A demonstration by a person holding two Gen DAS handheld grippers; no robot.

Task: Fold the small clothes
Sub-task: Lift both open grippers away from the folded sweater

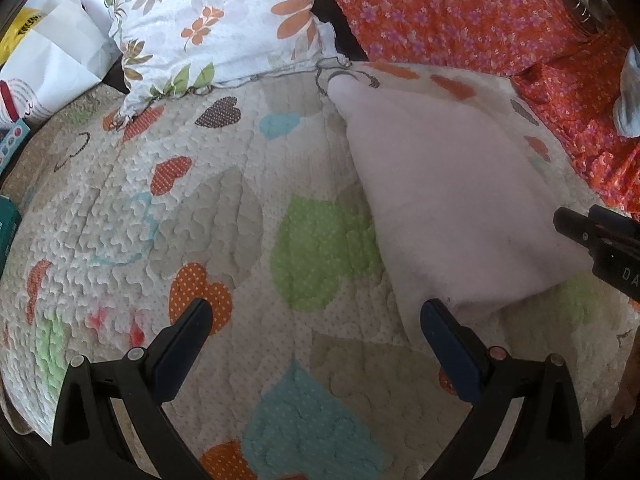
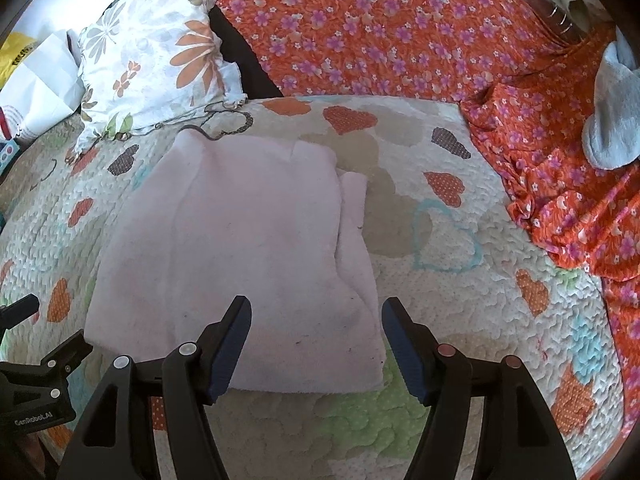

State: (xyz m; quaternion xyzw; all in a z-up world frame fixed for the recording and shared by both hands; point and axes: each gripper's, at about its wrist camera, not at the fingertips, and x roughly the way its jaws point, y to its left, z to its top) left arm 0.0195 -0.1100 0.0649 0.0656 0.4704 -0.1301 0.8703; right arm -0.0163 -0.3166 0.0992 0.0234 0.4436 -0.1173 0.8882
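A pale pink fleece garment (image 2: 240, 248), already partly folded into a rough rectangle, lies flat on the cream quilted bedspread with coloured hearts (image 2: 460, 280). The right hand-held gripper (image 2: 316, 344) hovers with jaws spread wide over the garment's near right corner, gripping nothing. The left hand-held gripper (image 1: 316, 336) is likewise wide open and empty, just beside the garment's left edge. To fold well, each should probably pinch through all layers at a near corner, lift together, and lay the near edge evenly onto the far edge by the white floral pillow (image 2: 152, 64), keeping the loose strip at the right side aligned.
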